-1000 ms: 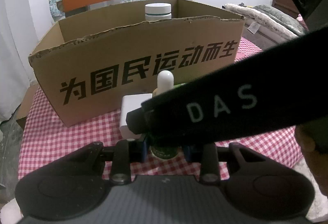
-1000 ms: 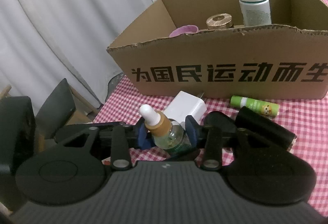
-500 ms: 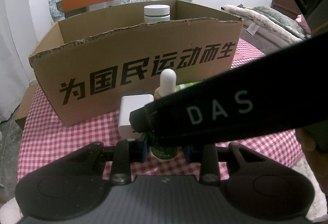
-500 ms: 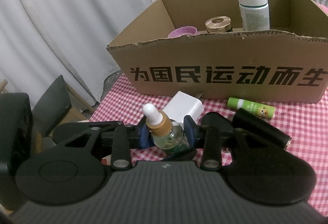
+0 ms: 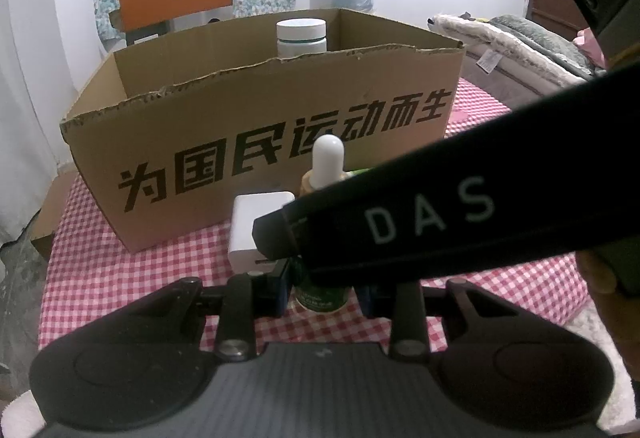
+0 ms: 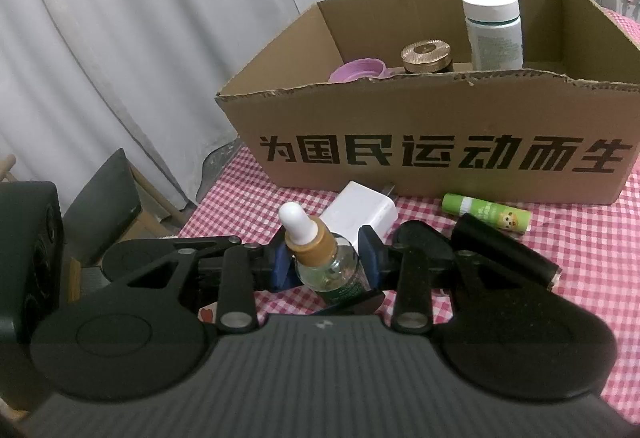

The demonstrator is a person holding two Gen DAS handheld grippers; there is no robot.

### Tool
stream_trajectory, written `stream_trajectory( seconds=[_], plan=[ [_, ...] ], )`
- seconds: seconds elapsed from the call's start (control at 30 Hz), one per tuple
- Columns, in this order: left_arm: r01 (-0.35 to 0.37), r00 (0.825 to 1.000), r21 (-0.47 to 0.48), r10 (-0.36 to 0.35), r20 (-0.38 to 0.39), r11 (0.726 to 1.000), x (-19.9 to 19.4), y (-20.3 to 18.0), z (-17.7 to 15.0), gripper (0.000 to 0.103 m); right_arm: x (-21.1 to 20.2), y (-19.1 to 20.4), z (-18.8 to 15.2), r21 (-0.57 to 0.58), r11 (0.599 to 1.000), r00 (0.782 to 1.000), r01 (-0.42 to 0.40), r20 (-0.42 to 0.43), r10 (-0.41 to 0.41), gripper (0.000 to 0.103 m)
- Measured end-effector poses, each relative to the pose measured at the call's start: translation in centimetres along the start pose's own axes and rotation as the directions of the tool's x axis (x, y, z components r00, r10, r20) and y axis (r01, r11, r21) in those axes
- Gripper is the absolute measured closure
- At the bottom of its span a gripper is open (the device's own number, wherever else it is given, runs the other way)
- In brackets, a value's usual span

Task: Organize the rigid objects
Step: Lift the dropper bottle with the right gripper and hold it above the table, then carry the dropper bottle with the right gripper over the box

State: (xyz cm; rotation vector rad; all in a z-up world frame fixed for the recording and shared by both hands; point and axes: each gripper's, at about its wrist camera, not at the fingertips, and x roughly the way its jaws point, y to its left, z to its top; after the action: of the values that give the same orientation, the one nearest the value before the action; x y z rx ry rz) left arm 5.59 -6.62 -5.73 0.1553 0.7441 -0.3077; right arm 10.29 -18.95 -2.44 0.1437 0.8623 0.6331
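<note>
Both grippers angle downward; left gripper (image 5: 322,284) and right gripper (image 6: 323,264) both clamp the upright dropper bottle (image 6: 320,258) near the table's (image 6: 592,250) front edge.

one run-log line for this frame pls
phase: grasp | right gripper: jaws shut on clear glass dropper bottle | left gripper: jaws shut on same bottle | goal: open brown cardboard box

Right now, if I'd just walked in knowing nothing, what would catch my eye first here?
Probably the big cardboard box with bold black lettering, standing on the red checked tablecloth, with a white-capped jar upright inside. Next, the small dropper bottle in front of the box, pinched from both sides by the right gripper and the left gripper. A green tube lies beside them.
</note>
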Motion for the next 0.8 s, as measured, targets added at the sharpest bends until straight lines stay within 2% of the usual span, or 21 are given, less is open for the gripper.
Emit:
stream_trajectory(
  seconds=[0.63, 0.8],
  plan=[
    [0.012, 1.000, 0.031, -0.013, 0.017, 0.999, -1.6, -1.4, -0.9, 0.070, -1.8, 0.4, -1.6, 0.024, 1.000, 0.999, 0.014, 0.037, -0.014, 0.068],
    [0.014, 0.999, 0.040, -0.015, 0.040, 0.999, -2.5, -1.8, -0.3, 0.070, -2.9, 0.7, -1.6, 0.014, 1.000, 0.998, 0.018, 0.059, -0.019, 0.069]
  ],
)
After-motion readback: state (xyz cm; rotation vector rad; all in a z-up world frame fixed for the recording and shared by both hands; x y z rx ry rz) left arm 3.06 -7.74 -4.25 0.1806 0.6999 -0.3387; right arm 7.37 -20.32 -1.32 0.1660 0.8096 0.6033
